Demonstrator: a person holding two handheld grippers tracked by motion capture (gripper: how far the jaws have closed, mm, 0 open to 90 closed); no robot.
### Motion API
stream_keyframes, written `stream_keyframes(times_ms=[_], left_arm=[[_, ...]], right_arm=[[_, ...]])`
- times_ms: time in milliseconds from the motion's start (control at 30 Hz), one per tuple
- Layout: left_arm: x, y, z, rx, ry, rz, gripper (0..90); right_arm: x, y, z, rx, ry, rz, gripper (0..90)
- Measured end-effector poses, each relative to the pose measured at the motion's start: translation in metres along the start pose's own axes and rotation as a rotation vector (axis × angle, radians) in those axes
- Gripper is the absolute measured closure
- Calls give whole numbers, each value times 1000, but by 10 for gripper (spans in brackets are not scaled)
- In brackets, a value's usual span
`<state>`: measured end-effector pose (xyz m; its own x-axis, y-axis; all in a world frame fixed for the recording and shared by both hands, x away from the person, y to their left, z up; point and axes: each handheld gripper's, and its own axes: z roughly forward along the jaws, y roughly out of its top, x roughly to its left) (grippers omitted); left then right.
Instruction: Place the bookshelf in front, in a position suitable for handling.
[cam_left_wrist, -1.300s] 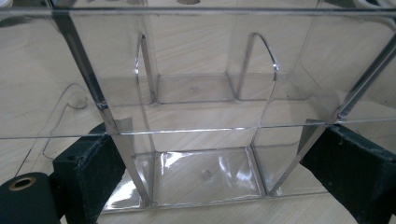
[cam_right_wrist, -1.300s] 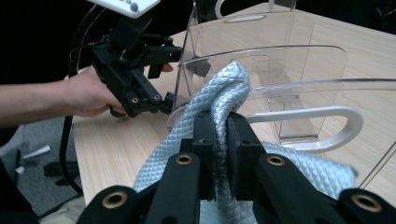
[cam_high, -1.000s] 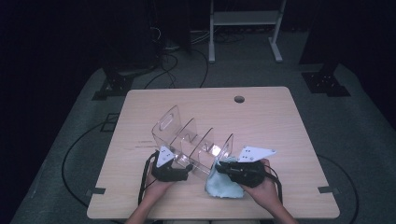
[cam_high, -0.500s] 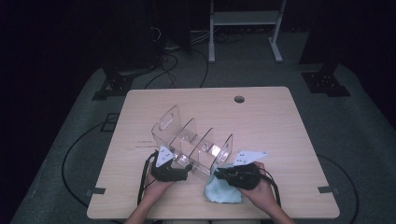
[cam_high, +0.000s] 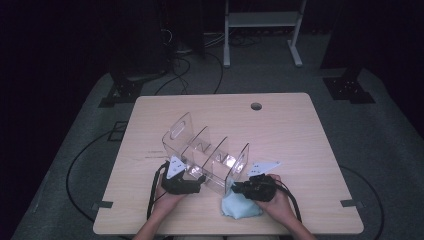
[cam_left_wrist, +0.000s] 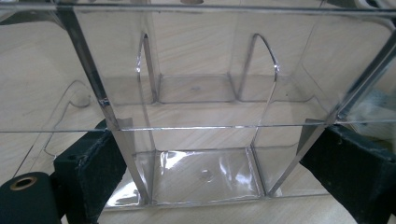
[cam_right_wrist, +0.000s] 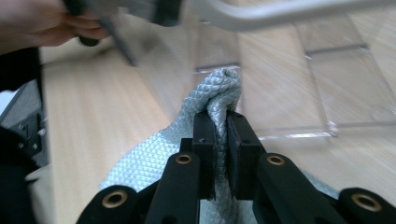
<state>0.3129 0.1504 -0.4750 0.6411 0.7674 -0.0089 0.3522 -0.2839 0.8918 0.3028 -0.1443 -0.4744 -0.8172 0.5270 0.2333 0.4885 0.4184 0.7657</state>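
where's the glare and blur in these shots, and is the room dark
High view: dark room, lit table, bright glints on the clear rack. Left gripper view: sharp, reflections on the rack's floor. Right gripper view: upper part motion-blurred, yet the cloth in the right gripper is crisp.

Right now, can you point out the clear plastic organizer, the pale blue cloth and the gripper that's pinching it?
clear acrylic organizer (cam_high: 207, 155), high view, on a middle divider.
pale blue cloth (cam_high: 239, 207), high view, on its bunched middle.
right gripper (cam_right_wrist: 222, 135), right gripper view, between its jaw tips, shut on the cloth's fold.
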Motion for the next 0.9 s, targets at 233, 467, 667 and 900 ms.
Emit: stream_keyframes(times_ms=[233, 467, 667, 900], left_arm=[[1, 0, -1, 2, -3, -5, 76], [2, 0, -1, 6, -8, -5, 75], [2, 0, 0, 4, -7, -5, 75], [2, -1, -2, 7, -14, 3, 75]], right_arm=[[3, -6, 9, 40, -2, -19, 825], [-13, -4, 9, 43, -49, 14, 825], [-30, -6, 9, 33, -95, 95, 827], [-41, -2, 1, 20, -151, 125, 827]])
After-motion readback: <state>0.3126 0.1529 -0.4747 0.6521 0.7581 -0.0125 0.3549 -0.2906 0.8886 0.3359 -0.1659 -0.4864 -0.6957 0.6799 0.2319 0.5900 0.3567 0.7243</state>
